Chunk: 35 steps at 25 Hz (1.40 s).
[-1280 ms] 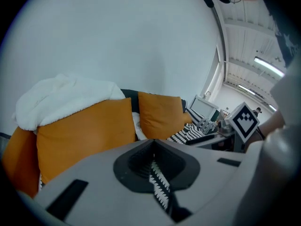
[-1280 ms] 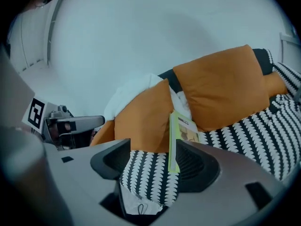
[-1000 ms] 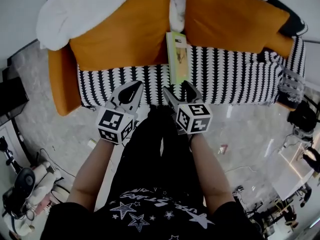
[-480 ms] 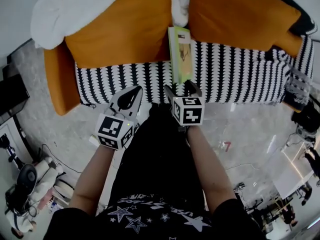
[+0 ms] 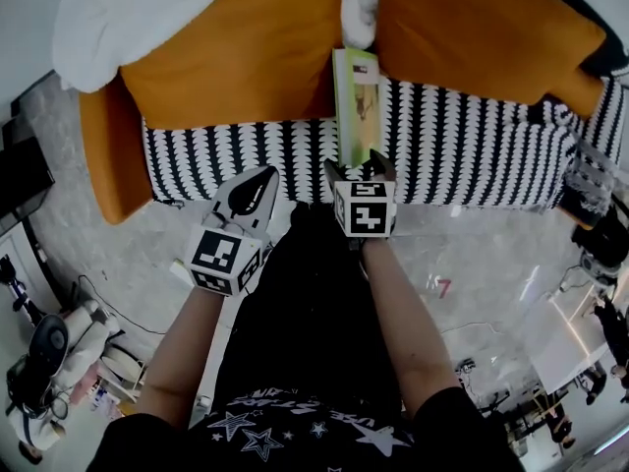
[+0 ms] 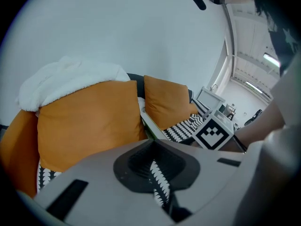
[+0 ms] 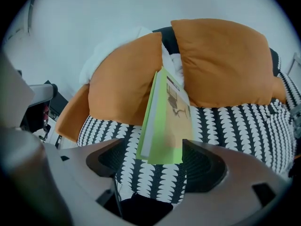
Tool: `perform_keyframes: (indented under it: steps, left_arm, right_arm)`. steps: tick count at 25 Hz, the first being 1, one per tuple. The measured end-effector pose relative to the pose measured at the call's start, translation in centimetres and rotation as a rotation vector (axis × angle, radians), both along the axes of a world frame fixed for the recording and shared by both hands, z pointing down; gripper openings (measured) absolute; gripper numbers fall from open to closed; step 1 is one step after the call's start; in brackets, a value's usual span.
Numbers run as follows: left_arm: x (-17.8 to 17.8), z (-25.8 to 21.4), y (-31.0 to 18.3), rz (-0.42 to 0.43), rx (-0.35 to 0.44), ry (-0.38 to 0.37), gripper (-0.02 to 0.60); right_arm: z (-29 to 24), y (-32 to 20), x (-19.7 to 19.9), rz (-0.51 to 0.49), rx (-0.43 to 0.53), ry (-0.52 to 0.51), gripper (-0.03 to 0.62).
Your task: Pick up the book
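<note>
Book (image 7: 167, 112), between spread jaws, right hand-held gripper (image 7: 157, 147)

A thin, closed book (image 5: 356, 106) with a light green cover is seen lying on the black-and-white sofa seat (image 5: 236, 150), its far end placed between two orange cushions (image 5: 236, 47).

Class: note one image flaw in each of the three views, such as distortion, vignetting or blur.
Head view: fisheye bows the striped sofa seat. Left gripper view: black vignette, fingers soft up close. Right gripper view: same vignette; book slightly blurred.
</note>
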<state>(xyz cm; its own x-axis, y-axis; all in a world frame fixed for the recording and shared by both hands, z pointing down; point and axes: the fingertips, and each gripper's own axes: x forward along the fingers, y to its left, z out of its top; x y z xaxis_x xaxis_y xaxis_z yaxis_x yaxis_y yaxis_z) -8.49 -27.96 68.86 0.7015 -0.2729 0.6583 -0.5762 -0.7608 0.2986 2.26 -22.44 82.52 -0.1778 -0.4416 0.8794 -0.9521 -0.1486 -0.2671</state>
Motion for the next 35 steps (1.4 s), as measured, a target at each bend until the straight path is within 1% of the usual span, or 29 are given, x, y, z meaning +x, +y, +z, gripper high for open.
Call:
perform_keyframes:
  steps: [3, 6, 9, 15, 20, 26, 28, 30, 31, 32, 33, 35]
  left_arm:
    - [-0.5, 0.3, 0.1, -0.014, -0.007, -0.01, 0.005]
    - [-0.9, 0.9, 0.3, -0.028, -0.019, -0.016, 0.005]
    - [-1.2, 1.4, 0.1, -0.032, -0.019, -0.024, 0.005]
    - [-1.6, 1.4, -1.0, -0.053, -0.003, -0.034, 0.005]
    - [-1.7, 1.1, -1.7, -0.051, 0.006, -0.037, 0.005]
    - [-2.2, 0.9, -2.6, -0.074, 0.018, -0.036, 0.005]
    - [-2.2, 0.5, -2.7, -0.072, 0.022, -0.032, 0.005]
    - [-2.1, 0.1, -2.9, -0.07, 0.024, -0.026, 0.005]
    - [-2.1, -0.1, -3.0, -0.07, 0.027, -0.023, 0.005]
    - [-2.1, -0.2, -3.1, -0.071, 0.03, -0.02, 0.005]
    - [-2.1, -0.4, -3.3, -0.073, 0.035, -0.018, 0.005]
    - [-2.2, -0.6, -3.6, -0.075, 0.044, -0.015, 0.005]
  right_arm:
    - [0.5, -0.1, -0.3, -0.026, -0.013, 0.03, 0.353]
    - [1.1, -0.2, 0.0, -0.079, -0.016, 0.109, 0.354]
    - [1.9, -0.7, 0.1, -0.106, -0.015, 0.156, 0.354]
    - [2.7, -1.3, 0.7, -0.1, -0.034, 0.229, 0.354]
    - [3.0, -1.4, 1.0, -0.106, -0.07, 0.236, 0.353]
    - [2.5, -0.8, 2.6, -0.098, -0.098, 0.34, 0.351]
    - [2.3, -0.5, 2.9, -0.082, -0.105, 0.329, 0.351]
    - [2.3, -0.2, 3.0, -0.069, -0.122, 0.294, 0.347]
    - [2.4, -0.1, 3.2, -0.067, -0.135, 0.286, 0.341]
    - [2.3, 0.0, 3.4, -0.067, -0.144, 0.289, 0.317]
    - [2.3, 0.0, 3.7, -0.069, -0.147, 0.298, 0.222]
    - [2.2, -0.1, 4.3, -0.072, -0.148, 0.308, 0.204]
